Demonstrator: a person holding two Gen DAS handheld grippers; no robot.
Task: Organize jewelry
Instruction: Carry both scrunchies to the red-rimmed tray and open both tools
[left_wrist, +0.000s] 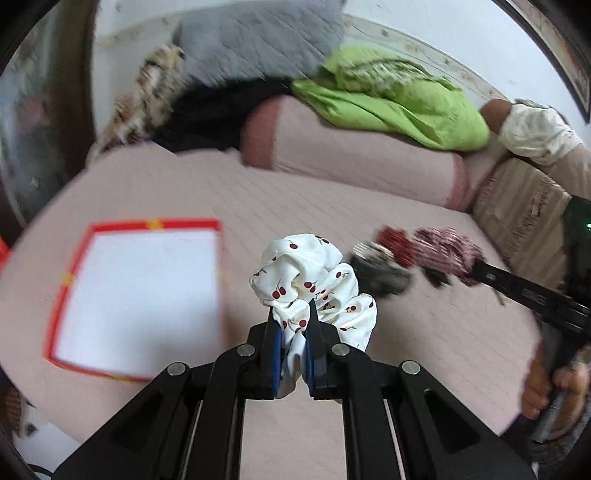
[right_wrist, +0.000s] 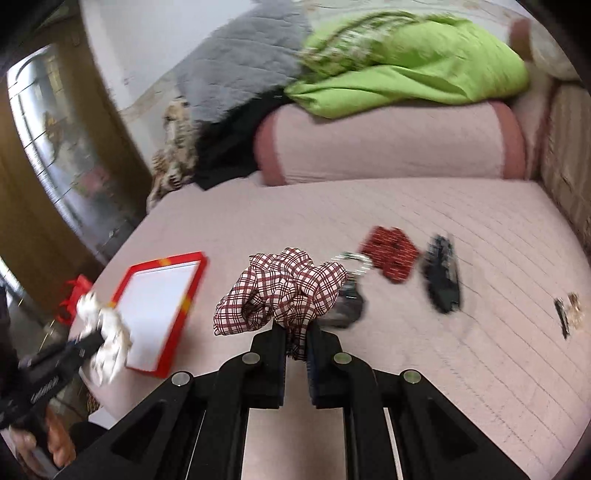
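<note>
**Inspector A:** We start at the left tongs (left_wrist: 293, 317): they are pinching the white cherry-print scrunchie (left_wrist: 314, 280), which bunches up above the tips, clear of the bed (left_wrist: 332, 214).

**Inspector B:** Agreed. The right tongs (right_wrist: 295, 334) are pinching the red-checked scrunchie (right_wrist: 284, 291) in the same manner, cloth trapped between the pads and lifted off the cover.

**Inspector A:** We note the red box with the white lining (left_wrist: 140, 295) lying open on the bed, to the left of both tongs. Its long side runs roughly away from us.

**Inspector B:** In the right wrist view the left tongs sit at the box's near corner, just beside the rim. We judge the left hand much the nearer; the right must cross leftward over bare cover to reach it.

**Inspector A:** Outward to the right, still on the bed: a red patterned piece (right_wrist: 391, 254), a dark hair clip (right_wrist: 443, 277), a dark blurred item (right_wrist: 347, 301) behind the checked scrunchie, and a small clip (right_wrist: 569, 314) at the far edge.

**Inspector B:** We cannot identify the blurred item further.
</note>
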